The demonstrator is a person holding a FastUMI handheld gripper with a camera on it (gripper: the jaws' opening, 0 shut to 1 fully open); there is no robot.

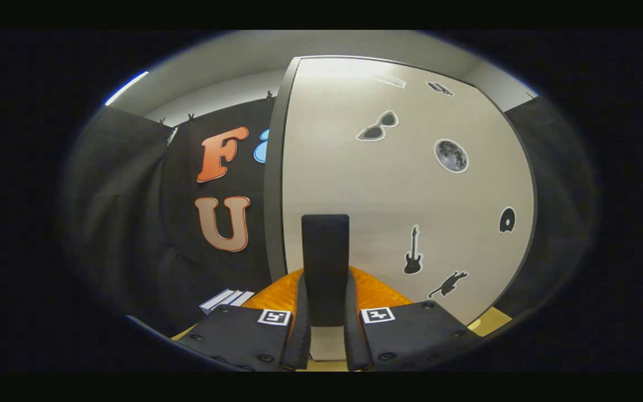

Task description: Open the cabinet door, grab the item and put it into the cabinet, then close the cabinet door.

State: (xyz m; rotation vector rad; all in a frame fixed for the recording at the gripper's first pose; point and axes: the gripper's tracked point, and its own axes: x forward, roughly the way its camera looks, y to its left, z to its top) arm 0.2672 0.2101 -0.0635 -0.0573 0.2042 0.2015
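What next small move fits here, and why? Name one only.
Probably swing the cabinet door by pulling the handle back along the door's arc. The gripper has both fingers pressed on that dark handle, and the white door with its stickers stands right ahead.

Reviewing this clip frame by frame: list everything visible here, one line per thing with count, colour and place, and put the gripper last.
cabinet door: one, off-white with a dark edge, right ahead of the fingers.
handle: one, black, upright on the door, between the fingers.
stickers: several on the door, black or grey, among them sunglasses, moon, guitar and cat.
orange object: one, ribbed, low against the door behind the fingers; what it is cannot be told.
white ridged object: one, beside the orange object, near the booth wall.
tabletop: one, yellowish, a strip below the door.
gripper: one, black with square markers, fingers on either side of the handle, apparently pressing it.
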